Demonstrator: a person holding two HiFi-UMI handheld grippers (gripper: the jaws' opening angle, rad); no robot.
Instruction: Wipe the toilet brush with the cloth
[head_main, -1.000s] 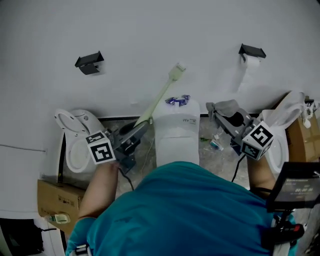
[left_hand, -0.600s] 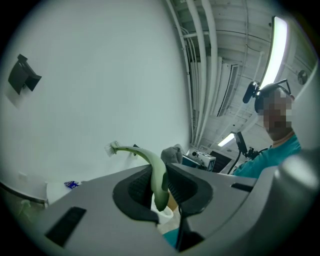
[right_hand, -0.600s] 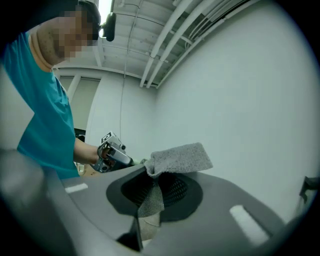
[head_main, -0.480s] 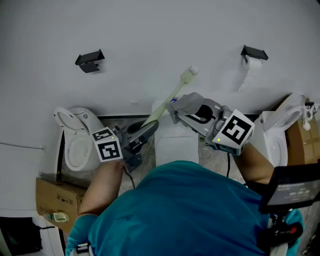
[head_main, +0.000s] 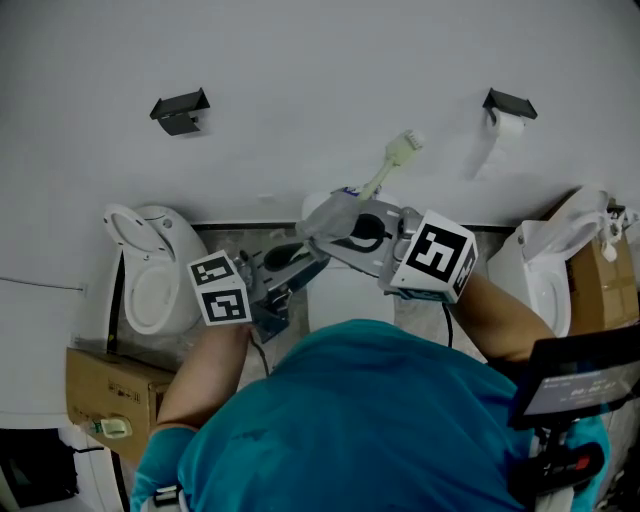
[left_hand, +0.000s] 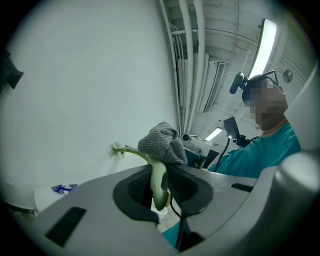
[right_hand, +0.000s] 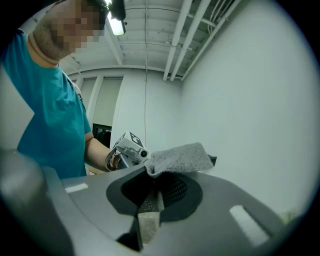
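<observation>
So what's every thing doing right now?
toilet brush, held by its handle, head pointing toward the wall
cloth, pinched, lying on the brush handle
left gripper, shut on the toilet brush
right gripper, shut on the cloth
left toilet, lid up

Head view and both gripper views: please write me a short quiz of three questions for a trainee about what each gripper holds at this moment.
1. True or false: the right gripper is shut on the cloth.
2. What holds the handle of the toilet brush?
A. the left gripper
B. the right gripper
C. a bare hand
3. Fill in: the colour of the cloth is ____.

Key: 1 true; 2 A; 3 grey.
</observation>
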